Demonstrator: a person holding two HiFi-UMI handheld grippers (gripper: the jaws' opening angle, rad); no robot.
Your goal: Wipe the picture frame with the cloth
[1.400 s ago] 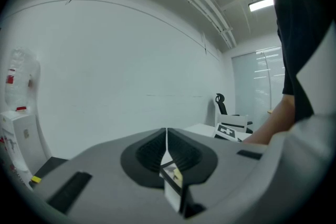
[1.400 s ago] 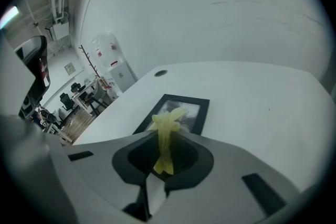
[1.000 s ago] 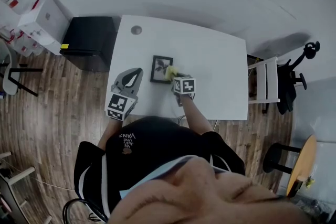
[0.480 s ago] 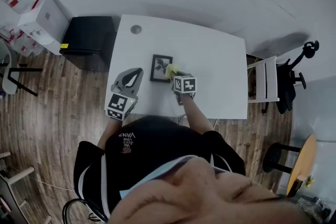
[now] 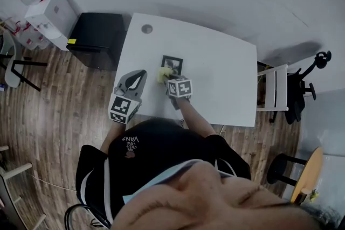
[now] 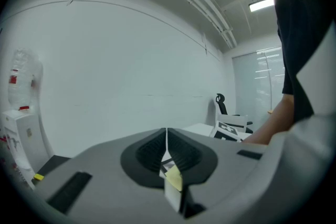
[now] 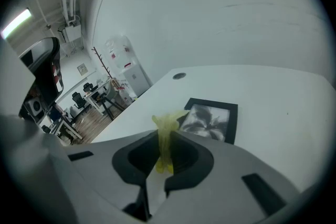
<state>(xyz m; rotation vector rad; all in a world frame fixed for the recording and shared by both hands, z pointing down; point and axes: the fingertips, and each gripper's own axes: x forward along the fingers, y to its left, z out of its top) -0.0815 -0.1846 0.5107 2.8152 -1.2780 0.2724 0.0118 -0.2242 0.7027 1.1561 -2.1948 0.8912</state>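
A small black picture frame [image 5: 173,63] [image 7: 212,119] lies flat on the white table [image 5: 215,78] [image 7: 273,97]. My right gripper [image 5: 167,79] [image 7: 166,134] is shut on a yellow cloth [image 5: 163,74] [image 7: 167,123], which bunches out of the jaws at the frame's near left corner. My left gripper [image 5: 140,74] [image 6: 166,136] hovers over the table's left front edge, to the left of the frame and apart from it. Its jaws are shut with nothing held between them.
A round grommet [image 5: 146,29] [image 7: 179,76] sits near the table's far left corner. A black cabinet [image 5: 99,35] stands left of the table, with white boxes [image 5: 51,11] beyond it. A white chair [image 5: 277,89] stands at the table's right side.
The right gripper has carried the cloth leftward along the frame, from its right side to its near left corner. The left gripper has stayed put.
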